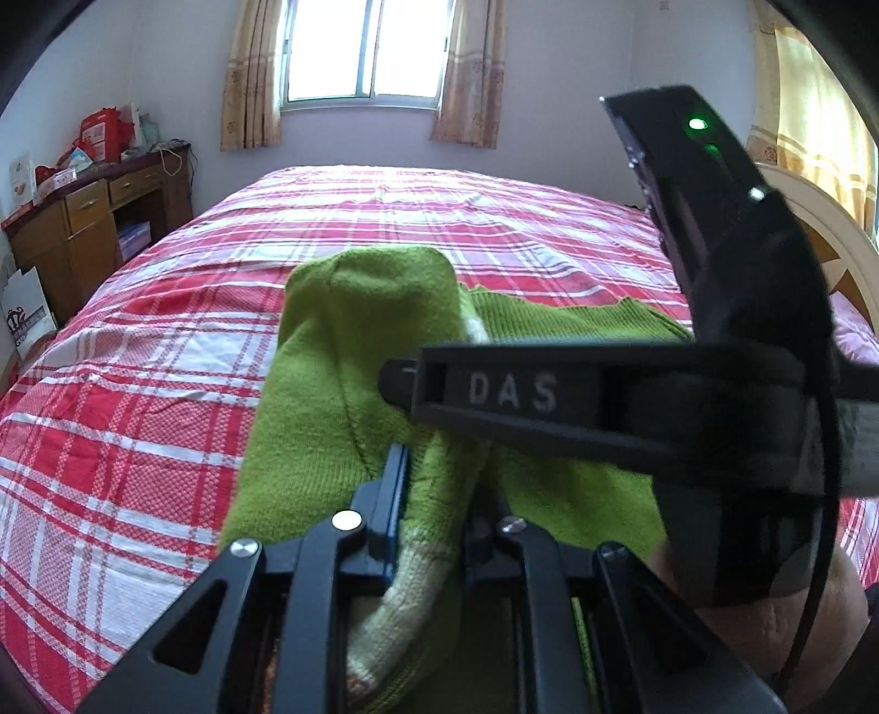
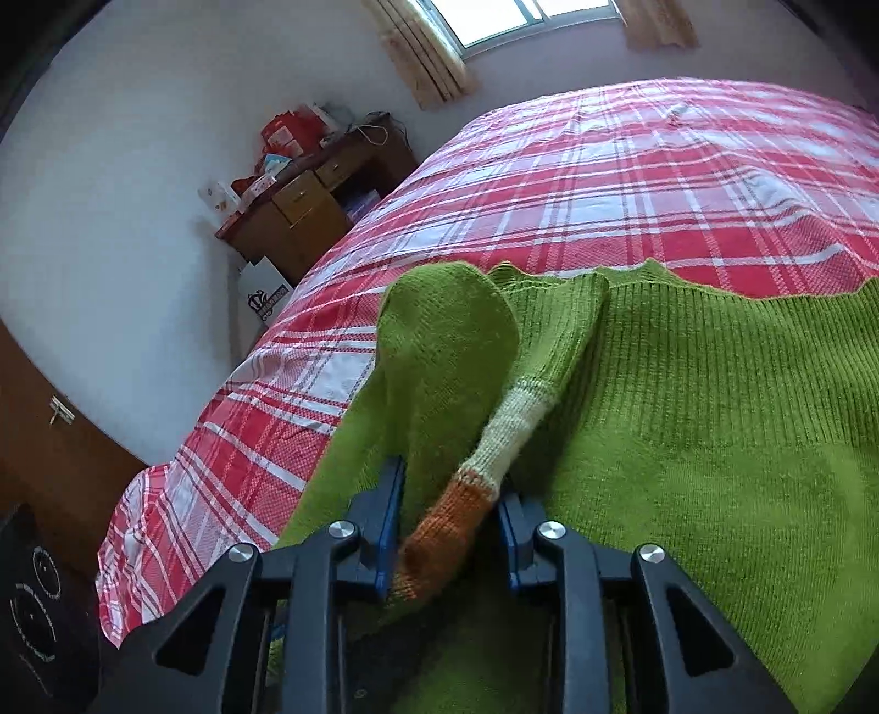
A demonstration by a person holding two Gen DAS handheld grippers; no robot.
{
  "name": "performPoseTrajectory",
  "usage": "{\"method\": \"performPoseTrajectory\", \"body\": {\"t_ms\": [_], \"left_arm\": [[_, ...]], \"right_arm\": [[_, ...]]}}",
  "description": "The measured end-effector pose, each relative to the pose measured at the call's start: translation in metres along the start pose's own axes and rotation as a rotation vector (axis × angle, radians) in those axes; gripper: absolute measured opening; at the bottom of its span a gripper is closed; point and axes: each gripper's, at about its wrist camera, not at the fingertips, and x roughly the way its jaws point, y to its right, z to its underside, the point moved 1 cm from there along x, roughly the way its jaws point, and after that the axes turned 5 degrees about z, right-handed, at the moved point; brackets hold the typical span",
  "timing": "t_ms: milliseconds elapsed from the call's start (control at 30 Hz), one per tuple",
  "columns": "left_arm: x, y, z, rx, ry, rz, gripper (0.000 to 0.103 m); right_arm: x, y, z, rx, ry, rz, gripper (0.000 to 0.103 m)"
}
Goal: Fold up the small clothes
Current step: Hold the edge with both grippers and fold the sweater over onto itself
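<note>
Right now the green sweater is lying on the plaid bed, soft and floppy. Left gripper jaws are pinching its raised fold; right gripper jaws are closing around the striped cuff (good holding spots).

Left wrist view: taken from just behind the left claw, angled down across the bed toward the window.
Right wrist view: taken from just behind the right claw, tilted, very near the green sweater.
Shared: sweater sleeve, plaid bed, wooden desk, window.
</note>
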Motion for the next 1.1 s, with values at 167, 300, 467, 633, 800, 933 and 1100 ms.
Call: {"method": "performPoseTrajectory", "body": {"t_ms": [167,300,467,633,800,933,1100], "left_arm": [[0.001,0.003,0.0,0.011,-0.002,-0.013,0.017],[0.001,0.006,0.0,0.017,-0.002,-0.019,0.017],[0.001,0.008,-0.001,0.012,-0.009,-0.025,0.017],[-0.003,0.01,-0.003,-0.016,-0.028,-0.018,0.017],[-0.009,0.019,-0.006,-0.025,-0.036,0.006,0.016],[-0.012,0.03,-0.011,-0.019,-0.046,0.012,0.016],[-0.01,0.045,-0.016,-0.006,-0.053,0.017,0.016]], "right_arm": [[0.001,0.003,-0.001,0.015,0.011,0.001,0.028],[-0.004,-0.002,0.003,-0.009,0.037,0.017,0.019],[-0.011,-0.003,0.004,-0.012,0.047,0.019,0.015],[-0.021,-0.004,0.005,-0.021,0.057,0.024,0.014],[-0.037,0.0,0.006,-0.031,0.07,0.033,0.013],[-0.05,0.005,0.005,-0.039,0.085,0.043,0.013],[-0.063,0.016,0.002,-0.045,0.098,0.05,0.013]]}}
